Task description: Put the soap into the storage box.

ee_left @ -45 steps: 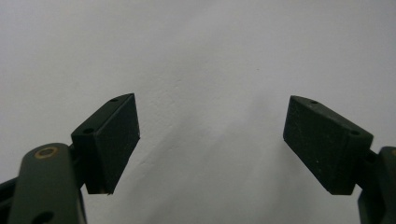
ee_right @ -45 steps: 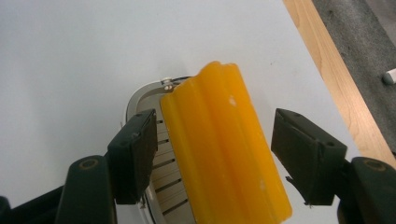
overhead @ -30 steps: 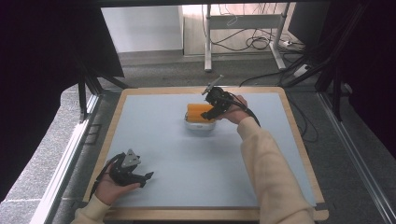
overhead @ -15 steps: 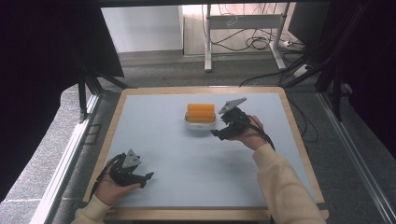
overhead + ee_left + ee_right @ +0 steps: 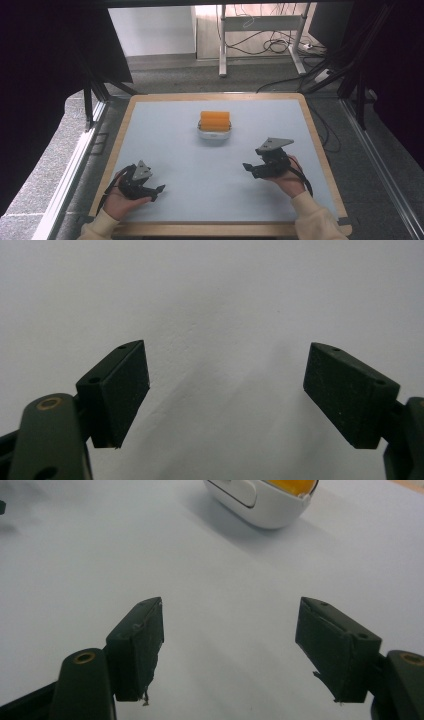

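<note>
Orange rolls (image 5: 215,120) sit side by side in a white tray (image 5: 214,135) on the far middle of the pale blue table (image 5: 200,175), and both tools are well apart from it. The right gripper (image 5: 251,169) rests at the near right, in front of the tray and to its right; its jaws have just been opening and stand spread with nothing between them. From the right gripper view (image 5: 227,645) the tray's white wall (image 5: 260,505) lies ahead beyond bare table. The left gripper (image 5: 155,190) lies at the near left corner in the person's hand (image 5: 117,200), jaws spread wide over bare table in the left gripper view (image 5: 225,395).
</note>
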A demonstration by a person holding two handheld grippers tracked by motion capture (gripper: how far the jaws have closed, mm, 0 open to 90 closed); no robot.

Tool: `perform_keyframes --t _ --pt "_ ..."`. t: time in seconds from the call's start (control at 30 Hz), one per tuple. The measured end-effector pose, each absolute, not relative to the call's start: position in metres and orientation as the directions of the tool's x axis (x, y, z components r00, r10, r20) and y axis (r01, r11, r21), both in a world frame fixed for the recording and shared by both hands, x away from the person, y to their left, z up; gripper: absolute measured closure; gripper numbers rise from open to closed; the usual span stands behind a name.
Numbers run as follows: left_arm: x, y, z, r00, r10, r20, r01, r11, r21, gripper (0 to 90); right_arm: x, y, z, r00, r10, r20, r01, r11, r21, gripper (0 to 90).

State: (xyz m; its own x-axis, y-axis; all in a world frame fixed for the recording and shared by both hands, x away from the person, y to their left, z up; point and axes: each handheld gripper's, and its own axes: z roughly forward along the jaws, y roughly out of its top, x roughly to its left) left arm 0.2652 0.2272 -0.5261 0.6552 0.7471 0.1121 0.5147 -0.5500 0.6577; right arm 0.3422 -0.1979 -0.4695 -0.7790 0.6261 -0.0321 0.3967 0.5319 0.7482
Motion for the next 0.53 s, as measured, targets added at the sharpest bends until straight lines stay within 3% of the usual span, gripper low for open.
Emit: perform_keyframes --t 0.53 --pt "0.267 0.229 -0.523 0.645 0.756 0.110 0.509 -0.533 0.676 18.4 0.330 -0.217 -0.480 -0.707 0.707 -0.008 0.404 0.413 0.816 25.4"
